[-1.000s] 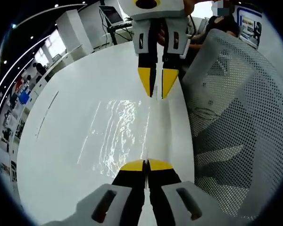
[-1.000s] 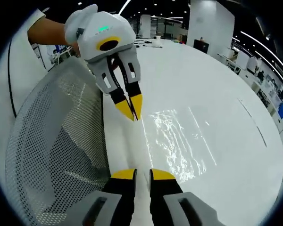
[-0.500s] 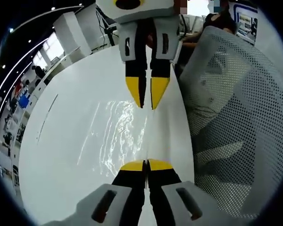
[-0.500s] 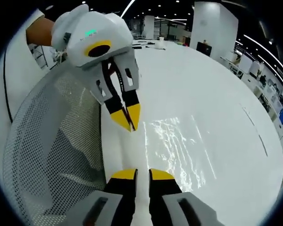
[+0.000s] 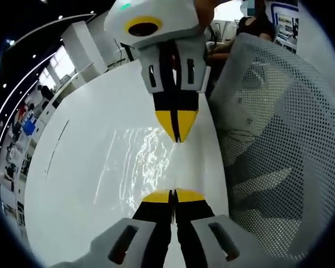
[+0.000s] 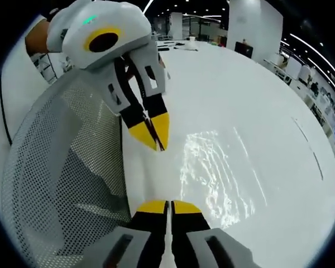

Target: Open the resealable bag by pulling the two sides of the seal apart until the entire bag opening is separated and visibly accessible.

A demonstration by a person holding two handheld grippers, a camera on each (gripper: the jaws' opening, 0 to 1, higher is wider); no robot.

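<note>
The clear, crinkly resealable plastic bag (image 5: 142,162) lies flat on the glossy white desk (image 5: 72,184), w/ its seal edge running as a straight line between the two tongs. In the left gripper view the left tongs (image 5: 173,195) rise from the bottom w/ yellow tips pressed together on the near end of that edge; the right tongs (image 5: 177,129) come in from the far side, tips also together, on the same line. In the right gripper view it mirrors: right tongs (image 6: 168,206) closed at the bottom on the edge, left tongs (image 6: 152,135) opposite, also shut.

Key relation: the bag's long axis (the seal line) points straight from one pair of tongs to the other, the bag body spreading off to one side of both, away from the white mesh chair back (image 5: 279,145). Neither pair is nearer; both look to be pinching the seal edge, though the film is too clear to be sure each has its own side. Next move, I'd judge, is pulling apart across that line, not along it.

Count: 1 bag, 2 tongs, 1 desk, 1 chair.
</note>
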